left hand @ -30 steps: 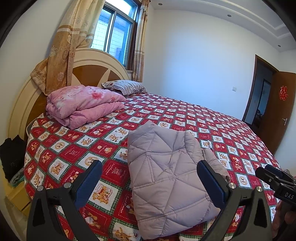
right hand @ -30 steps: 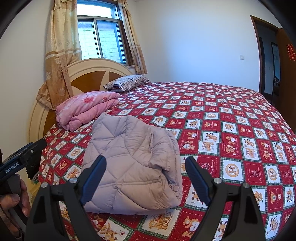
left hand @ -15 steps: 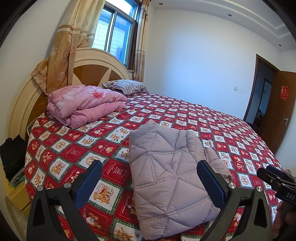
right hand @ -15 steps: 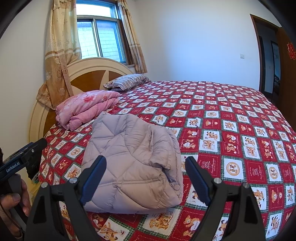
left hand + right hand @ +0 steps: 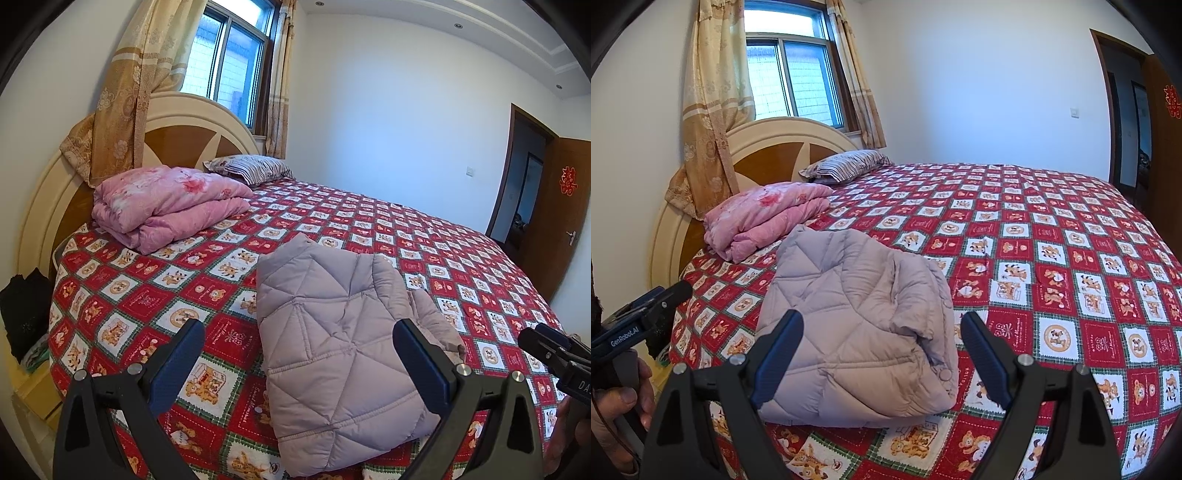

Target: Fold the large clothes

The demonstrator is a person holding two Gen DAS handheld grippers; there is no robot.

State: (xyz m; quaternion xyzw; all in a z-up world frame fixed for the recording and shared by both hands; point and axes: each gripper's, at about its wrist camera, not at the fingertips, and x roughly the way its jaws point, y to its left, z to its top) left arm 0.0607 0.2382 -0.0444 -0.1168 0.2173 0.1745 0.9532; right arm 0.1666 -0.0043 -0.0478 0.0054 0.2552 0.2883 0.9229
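Folding looks finished or close to it: the quilted lilac jacket [image 5: 343, 354] lies as a compact, squared bundle near the foot-side edge of the bed [image 5: 461, 258], resting on the red teddy-bear bedspread with nothing gripping it. Both tools hang back above the near edge, pointed slightly downward at the bundle, probably so the person can judge the result. The left tool [image 5: 295, 358] has its blue pads spread wide, with only air between them; the right tool [image 5: 882, 347] is likewise spread and pinches nothing, the jacket merely showing through the gap. In the right wrist view the bundle bulges on its right side, where a snap-button edge curls up, so one more pat or tuck may be wanted. A folded pink quilt [image 5: 166, 203] and a striped pillow [image 5: 251, 170] sit by the headboard [image 5: 177, 125], well apart from the jacket, which leaves open bedspread around the garment for working.
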